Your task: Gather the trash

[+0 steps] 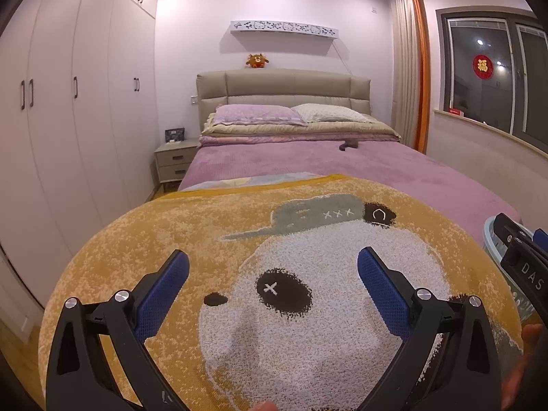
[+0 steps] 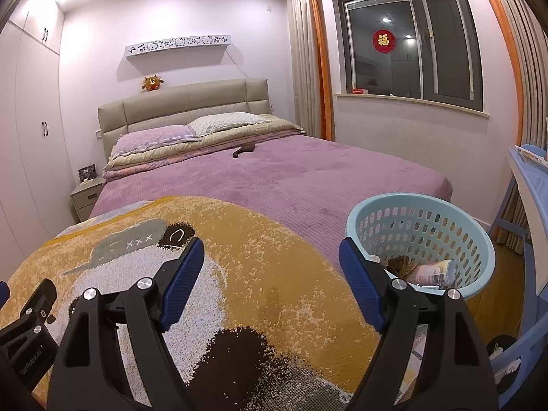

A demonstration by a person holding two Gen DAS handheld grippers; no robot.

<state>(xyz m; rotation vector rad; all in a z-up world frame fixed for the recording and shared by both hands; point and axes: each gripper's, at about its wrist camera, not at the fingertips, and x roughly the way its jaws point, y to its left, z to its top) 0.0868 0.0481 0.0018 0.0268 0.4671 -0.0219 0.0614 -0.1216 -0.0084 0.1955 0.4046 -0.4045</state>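
Both grippers hover over the yellow knitted blanket with a panda face point(image 1: 274, 308) at the foot of the bed. Left gripper point(image 1: 273, 269) and right gripper point(image 2: 271, 260) have their blue pads spread wide, with nothing between them.

The risk is probably a pad catching the loose knit and dragging the blanket, or the right gripper knocking the light blue perforated plastic basket point(image 2: 455, 219), which stands just beside the bed corner and looks easy to tip.

Inside the basket lie a pale pink crumpled wrapper point(image 2: 433, 272) and some brown scraps. A small dark object point(image 2: 244, 149) lies far away near the pillows; whether it is trash cannot be told.
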